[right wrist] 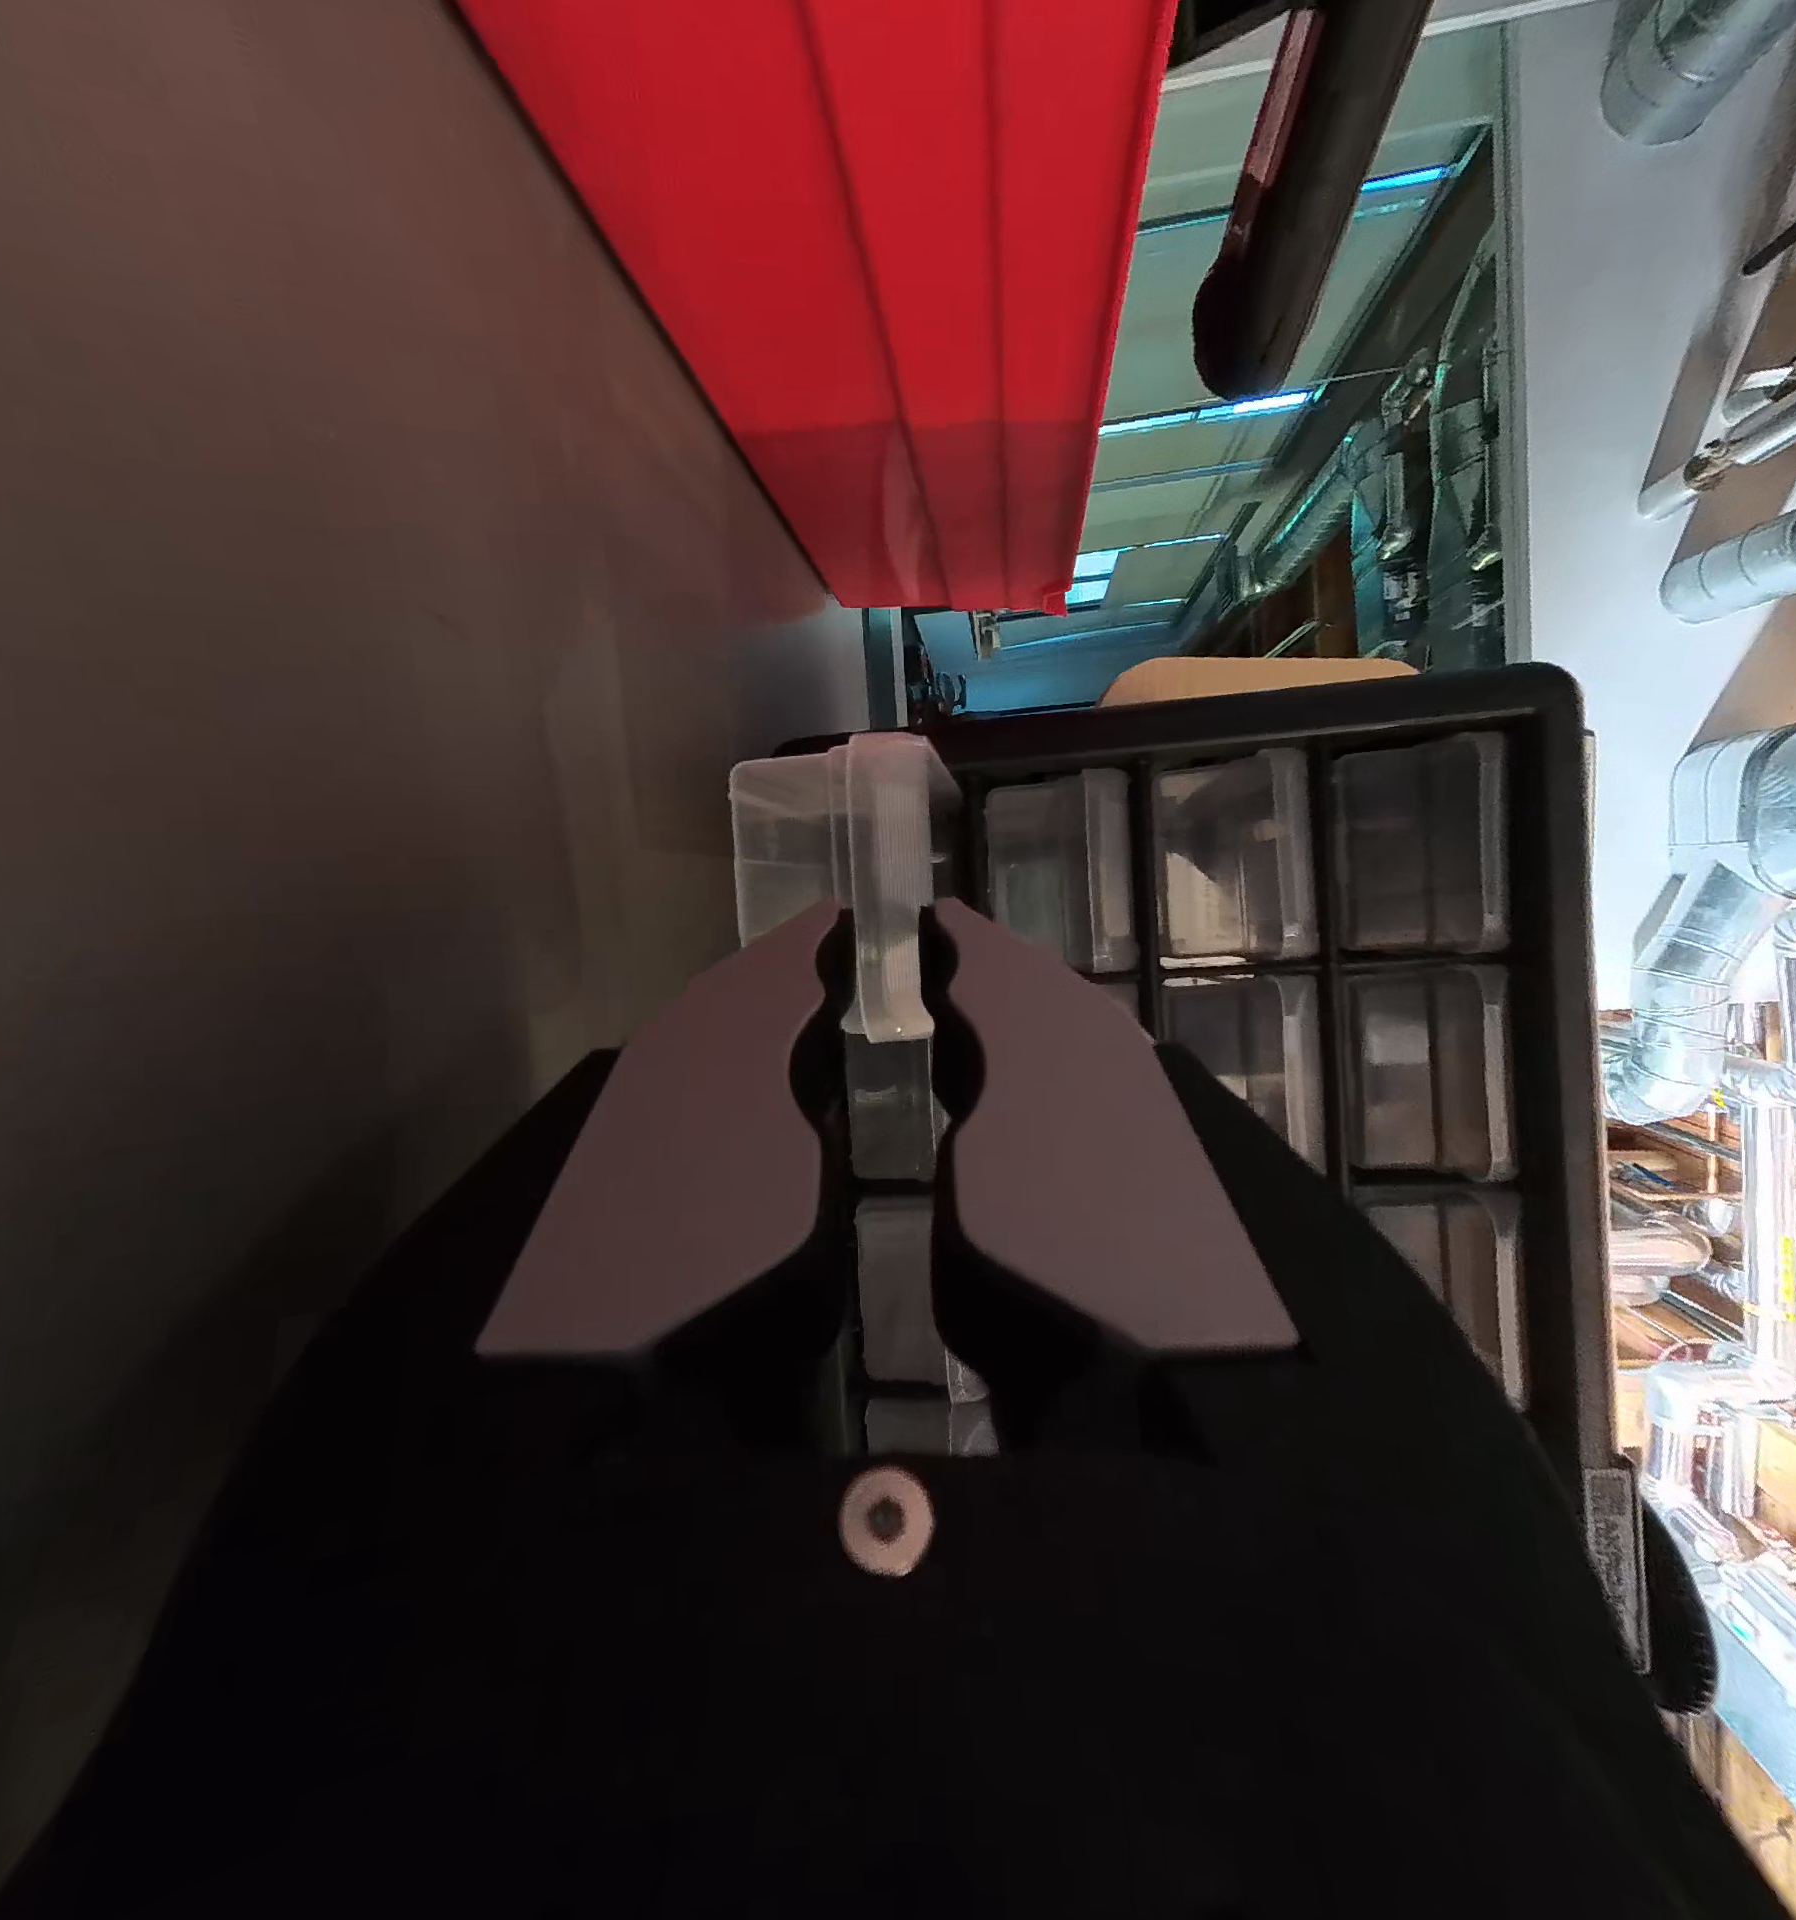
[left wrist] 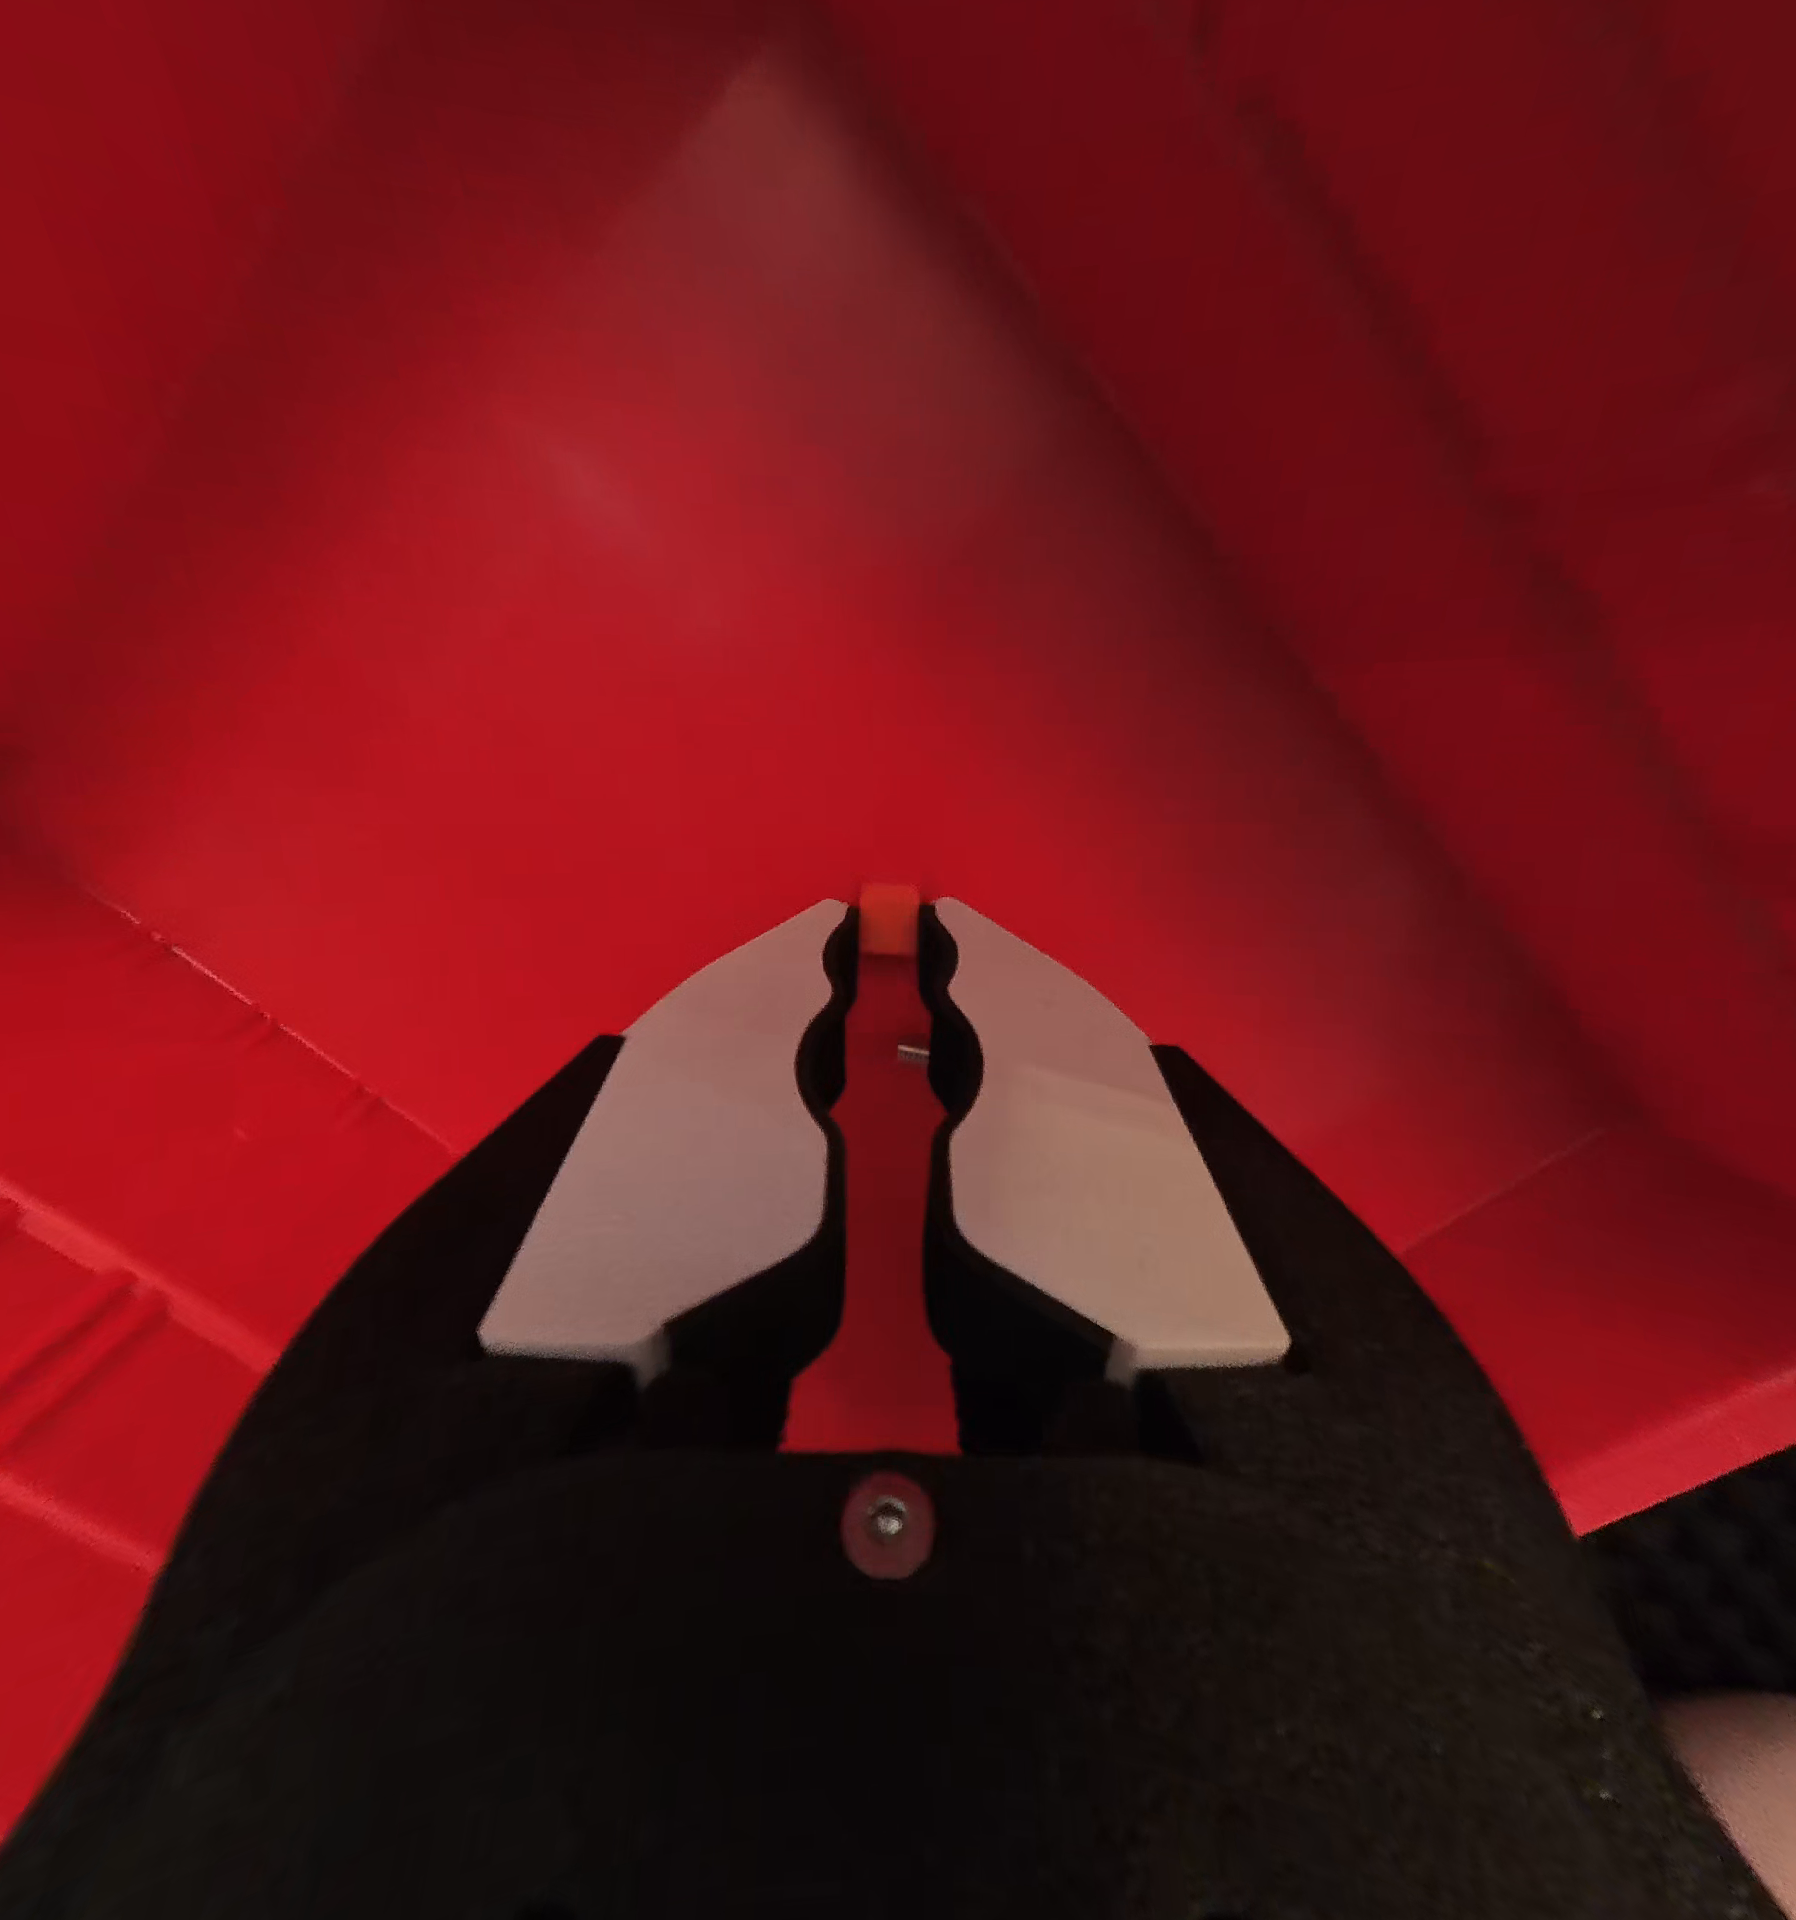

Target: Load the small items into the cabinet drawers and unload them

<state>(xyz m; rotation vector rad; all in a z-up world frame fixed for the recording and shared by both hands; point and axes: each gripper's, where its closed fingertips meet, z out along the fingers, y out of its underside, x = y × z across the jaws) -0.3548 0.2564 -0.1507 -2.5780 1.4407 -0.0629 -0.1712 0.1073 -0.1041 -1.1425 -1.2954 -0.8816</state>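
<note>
Right wrist view, clear ribbed drawer handle [right wrist: 886,904], apparently tool-pinched [right wrist: 886,925].

In the left wrist view the red plastic bin [left wrist: 665,520] fills the picture and runs past every edge, its walls soft with blur, so its rim and full shape cannot be made out. The small orange block [left wrist: 890,920] shows only its tip between the fingers of the left hand-held gripper [left wrist: 890,925]; the rest is hidden and its form cannot be told. In the right wrist view the black plastic drawer cabinet [right wrist: 1559,935] is half covered by the right hand-held gripper [right wrist: 886,925], hiding its lower drawers. The contents of the clear plastic drawers [right wrist: 1237,852] are too blurred to identify.
</note>
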